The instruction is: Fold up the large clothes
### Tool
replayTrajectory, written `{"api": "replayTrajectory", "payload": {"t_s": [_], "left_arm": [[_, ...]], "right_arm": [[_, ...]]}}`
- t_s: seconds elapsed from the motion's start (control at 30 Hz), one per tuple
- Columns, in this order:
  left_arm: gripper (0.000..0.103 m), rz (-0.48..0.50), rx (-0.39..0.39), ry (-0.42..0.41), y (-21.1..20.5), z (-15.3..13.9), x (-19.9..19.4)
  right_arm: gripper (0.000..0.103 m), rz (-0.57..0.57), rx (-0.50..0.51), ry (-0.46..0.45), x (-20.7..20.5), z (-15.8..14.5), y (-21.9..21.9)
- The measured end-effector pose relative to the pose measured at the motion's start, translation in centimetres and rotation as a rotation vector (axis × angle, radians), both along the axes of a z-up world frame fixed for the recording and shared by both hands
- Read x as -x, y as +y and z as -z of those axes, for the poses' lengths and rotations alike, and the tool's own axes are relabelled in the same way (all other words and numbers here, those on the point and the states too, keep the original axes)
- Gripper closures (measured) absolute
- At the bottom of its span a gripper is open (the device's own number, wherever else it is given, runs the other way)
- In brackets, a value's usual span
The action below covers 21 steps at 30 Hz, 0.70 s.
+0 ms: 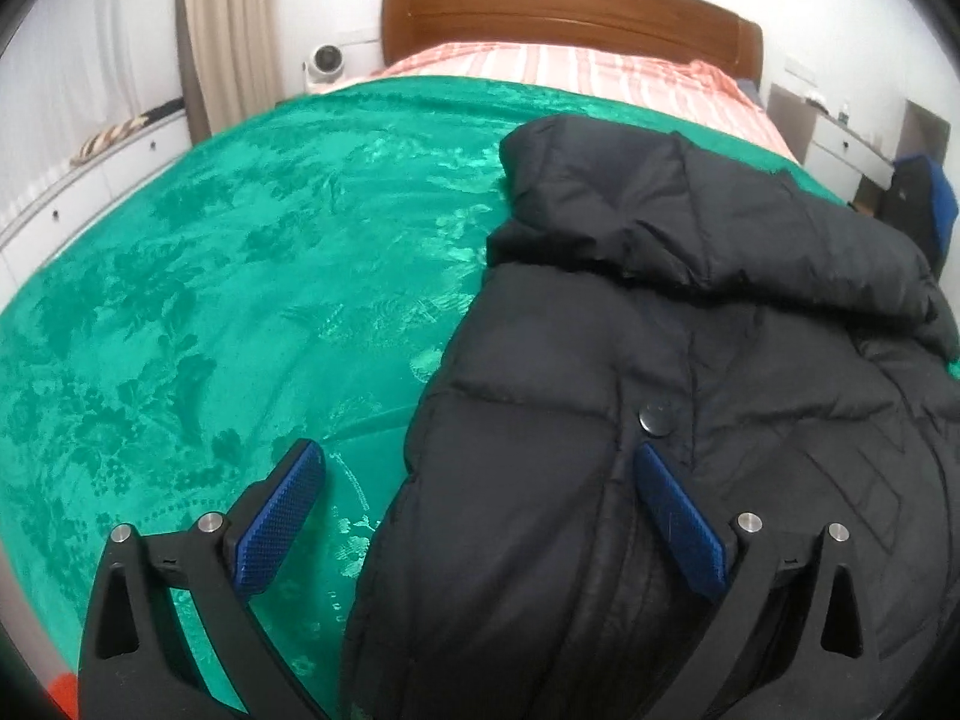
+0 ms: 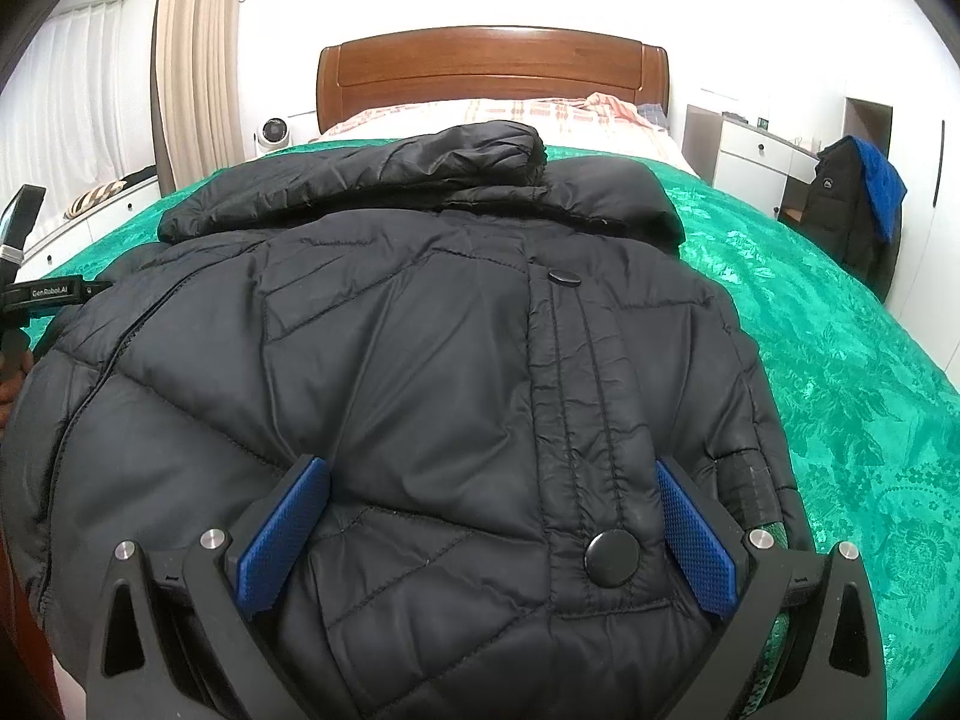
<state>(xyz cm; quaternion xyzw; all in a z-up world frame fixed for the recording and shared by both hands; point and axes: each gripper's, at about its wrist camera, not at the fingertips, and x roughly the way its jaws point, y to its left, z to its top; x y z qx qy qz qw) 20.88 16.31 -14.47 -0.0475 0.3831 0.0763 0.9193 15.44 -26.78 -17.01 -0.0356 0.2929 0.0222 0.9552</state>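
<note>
A black quilted puffer jacket (image 2: 420,360) lies on the green bedspread (image 2: 840,330), folded into a bundle with its collar toward the headboard. It also shows in the left wrist view (image 1: 690,360), on the right half. My right gripper (image 2: 489,480) is open over the jacket's near edge, its blue pads (image 2: 282,540) spread on either side of the snap placket. My left gripper (image 1: 480,468) is open at the jacket's left edge: one pad is over the bedspread (image 1: 180,300), the other over the jacket. Part of the left gripper shows at the left edge of the right wrist view (image 2: 36,294).
A wooden headboard (image 2: 492,72) and pink striped bedding (image 2: 510,114) lie at the far end. White drawers (image 2: 750,162) and a chair with dark and blue clothes (image 2: 858,204) stand right of the bed. A curtain (image 2: 192,60) and a small fan (image 2: 273,132) are at the left.
</note>
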Motion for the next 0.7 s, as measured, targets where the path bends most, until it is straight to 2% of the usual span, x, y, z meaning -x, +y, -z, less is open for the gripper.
{"api": "replayTrajectory", "payload": {"t_s": [0.17,0.27,0.4,0.57,0.63,0.7], "left_arm": [[0.0,-0.009,-0.008,0.01,0.0,-0.1,0.1],[0.001,-0.025,-0.035,0.026,0.0,-1.2,0.6],[0.001,-0.065,-0.101,0.012,1.5,-5.7,2.1],[0.001,-0.162,-0.253,-0.141,3.9,-14.6,4.5],[0.001,-0.168,-0.258,-0.188,4.3,-16.3,4.8],[0.001,-0.137,-0.22,-0.207,3.9,-16.6,4.6]], "right_arm": [[0.0,0.001,0.003,0.001,0.0,0.0,0.0],[0.0,0.001,0.003,0.001,0.0,0.0,0.0],[0.0,0.0,0.002,0.004,0.0,-0.1,0.0],[0.0,-0.001,0.003,0.008,-0.1,-0.1,0.0],[0.0,-0.001,0.003,0.008,-0.1,-0.1,0.0],[0.0,-0.001,0.003,0.008,-0.1,-0.1,0.0]]}}
